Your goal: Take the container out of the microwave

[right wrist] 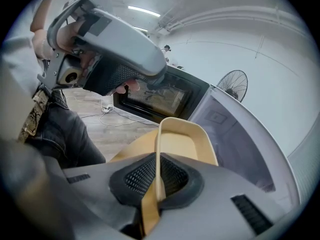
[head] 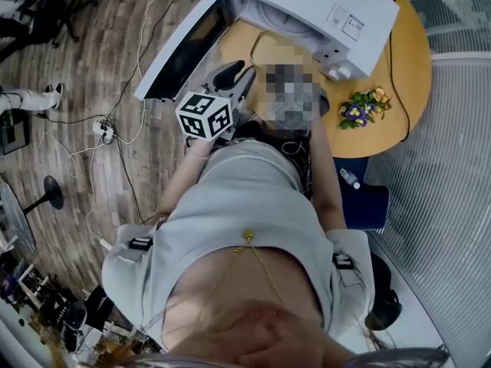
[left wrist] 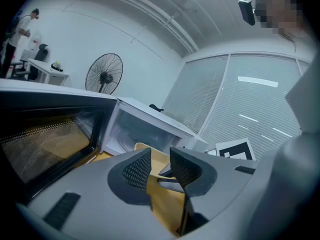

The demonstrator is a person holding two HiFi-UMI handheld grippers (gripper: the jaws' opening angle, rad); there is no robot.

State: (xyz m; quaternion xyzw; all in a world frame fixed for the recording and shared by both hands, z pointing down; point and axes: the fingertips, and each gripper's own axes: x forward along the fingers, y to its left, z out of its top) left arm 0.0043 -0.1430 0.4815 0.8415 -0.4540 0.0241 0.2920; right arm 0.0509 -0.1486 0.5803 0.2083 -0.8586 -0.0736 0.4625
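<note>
Right tongs (right wrist: 157, 176) are clamping, tightly closed, the thin rim wall of the pale yellow rectangular plastic container (right wrist: 182, 144), probably light and stiff, hanging just outside the open white microwave (right wrist: 235, 139); left tongs (left wrist: 160, 166) are gaping, empty.

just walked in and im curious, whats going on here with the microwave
A person is working with a handheld gripper in each hand. The right gripper has its jaws shut on the rim of a tan container, held just outside the open microwave. The left gripper hovers nearby, jaws apart and empty.
</note>
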